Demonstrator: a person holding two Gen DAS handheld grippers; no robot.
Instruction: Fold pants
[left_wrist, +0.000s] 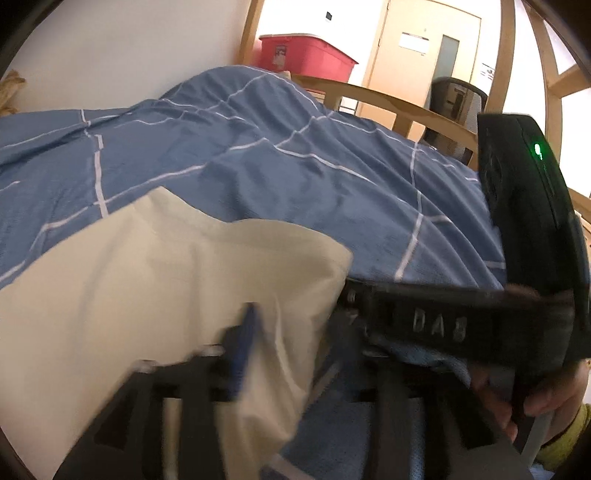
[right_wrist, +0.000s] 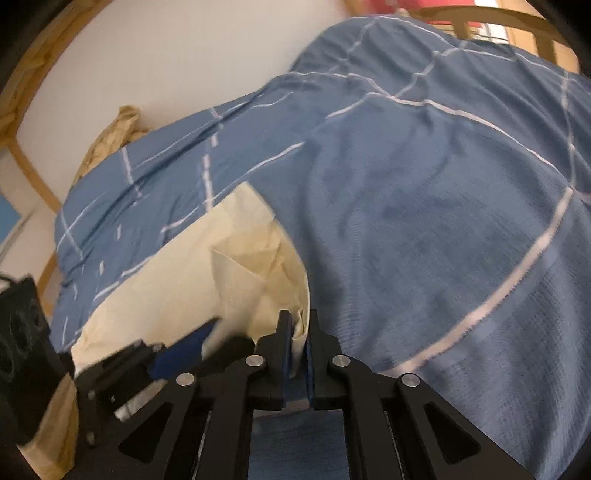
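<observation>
Cream-coloured pants (left_wrist: 155, 280) lie on a blue checked duvet (left_wrist: 258, 166), also in the right wrist view (right_wrist: 177, 280). My left gripper (left_wrist: 247, 350) is shut on a fold of the pants; its blue pad (left_wrist: 245, 343) shows through the blur, and cloth drapes over the fingers. It also shows in the right wrist view (right_wrist: 173, 350). My right gripper (right_wrist: 298, 343) is shut on an edge of the pants, cloth pinched between its blue pads. The right gripper's body (left_wrist: 443, 325) crosses the left wrist view close beside the left one.
The duvet (right_wrist: 443, 203) covers a bed with a wooden frame (left_wrist: 388, 103). A white wall (left_wrist: 129, 48) runs behind. A red bin (left_wrist: 306, 55) and a dark chair (left_wrist: 454, 107) stand beyond the bed. A crumpled tan fabric (right_wrist: 114, 133) lies against the wall.
</observation>
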